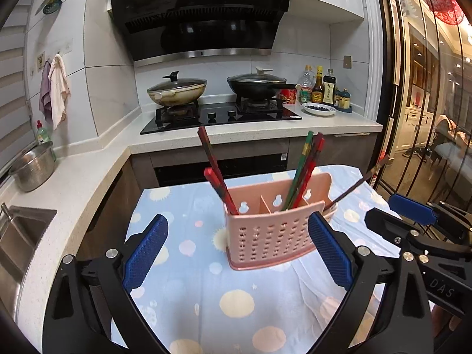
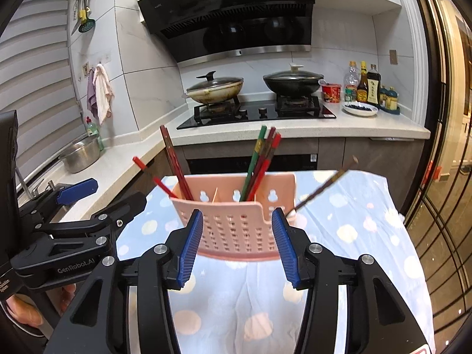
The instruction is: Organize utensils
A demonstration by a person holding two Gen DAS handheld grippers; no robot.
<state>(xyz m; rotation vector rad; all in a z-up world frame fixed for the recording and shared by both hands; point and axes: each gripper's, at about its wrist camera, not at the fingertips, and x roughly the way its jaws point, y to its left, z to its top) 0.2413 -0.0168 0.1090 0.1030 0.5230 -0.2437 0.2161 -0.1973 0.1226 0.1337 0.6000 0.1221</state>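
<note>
Left wrist view: the left gripper (image 1: pixel 237 252) is holding its jaws wide apart, gripping nothing. The pink chopstick holder (image 1: pixel 275 231) is standing on the spotted cloth (image 1: pixel 236 303) just ahead, between the blue pads.

Right wrist view: the right gripper (image 2: pixel 237 246) is keeping its jaws partly apart, with the holder just beyond them, chopsticks (image 2: pixel 259 163) sticking up.

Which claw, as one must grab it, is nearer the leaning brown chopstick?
Right. The right claw sits just below-left of the brown chopstick; the left claw hangs farther left.
</note>
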